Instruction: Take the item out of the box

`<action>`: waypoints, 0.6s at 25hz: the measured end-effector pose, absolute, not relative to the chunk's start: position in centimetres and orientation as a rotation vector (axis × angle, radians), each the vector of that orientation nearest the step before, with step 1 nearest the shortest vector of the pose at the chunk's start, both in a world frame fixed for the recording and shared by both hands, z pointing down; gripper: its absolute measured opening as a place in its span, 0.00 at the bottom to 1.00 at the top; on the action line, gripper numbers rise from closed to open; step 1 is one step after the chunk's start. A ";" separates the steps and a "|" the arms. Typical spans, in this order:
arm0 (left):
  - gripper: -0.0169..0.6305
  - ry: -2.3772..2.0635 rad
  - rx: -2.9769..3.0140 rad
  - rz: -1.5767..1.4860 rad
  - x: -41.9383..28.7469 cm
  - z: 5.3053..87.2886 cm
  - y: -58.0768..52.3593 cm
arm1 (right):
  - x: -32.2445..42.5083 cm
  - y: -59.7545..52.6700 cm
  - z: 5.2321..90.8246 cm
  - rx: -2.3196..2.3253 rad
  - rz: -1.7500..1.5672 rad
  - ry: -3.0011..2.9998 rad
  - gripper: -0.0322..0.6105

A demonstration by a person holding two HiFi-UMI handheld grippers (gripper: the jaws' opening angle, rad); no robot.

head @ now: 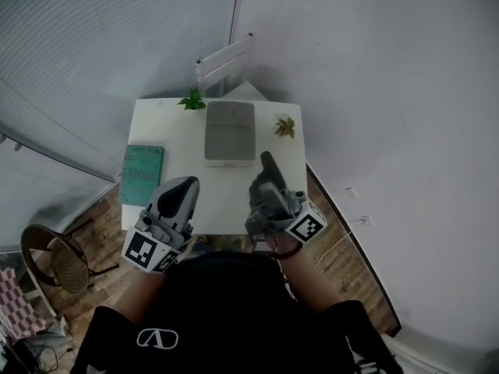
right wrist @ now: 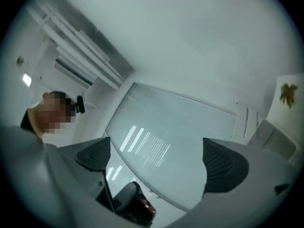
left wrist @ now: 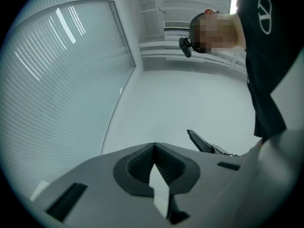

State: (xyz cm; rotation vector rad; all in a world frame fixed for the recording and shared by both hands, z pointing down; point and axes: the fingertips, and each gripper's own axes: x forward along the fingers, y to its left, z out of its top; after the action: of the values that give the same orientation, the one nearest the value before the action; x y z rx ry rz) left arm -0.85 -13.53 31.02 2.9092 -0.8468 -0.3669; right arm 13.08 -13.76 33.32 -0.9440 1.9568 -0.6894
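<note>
A flat white box [head: 230,133] with a grey top lies at the back middle of the white table [head: 179,142]; what it holds is hidden. My left gripper [head: 185,185] hovers over the table's near left edge, well short of the box. In the left gripper view it [left wrist: 154,148] points up at wall and ceiling, its dark pads [left wrist: 137,164] meeting with nothing between them. My right gripper [head: 267,176] is at the near right, just below the box's front corner. It [right wrist: 156,158] stands open, its pads [right wrist: 222,165] wide apart and empty, aimed at the blinds.
A green plant [head: 192,100] and a small yellowish plant [head: 284,126] flank the box at the back. A teal book [head: 143,174] lies on the table's left edge. A white chair [head: 224,62] stands behind the table, a wicker chair [head: 54,255] on the floor at left.
</note>
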 end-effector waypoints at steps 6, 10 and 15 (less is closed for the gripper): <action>0.03 -0.882 2.900 -0.347 -1.3 31.5 -13.6 | 14.4 -15.4 38.3 -0.829 -0.924 1.719 0.96; 0.03 -0.905 2.891 -0.322 -1.6 32.1 -13.6 | 14.9 -16.0 43.4 -0.810 -1.055 1.595 0.96; 0.03 -0.923 2.874 -0.279 -2.0 33.2 -13.4 | 14.2 -17.2 49.0 -0.825 -1.152 1.554 0.96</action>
State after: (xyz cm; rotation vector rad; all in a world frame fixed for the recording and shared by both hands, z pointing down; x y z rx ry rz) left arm -1.98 -13.45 33.24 2.8745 -0.9226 -0.2790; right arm 14.18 -17.18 48.97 -0.8252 1.5535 -1.1517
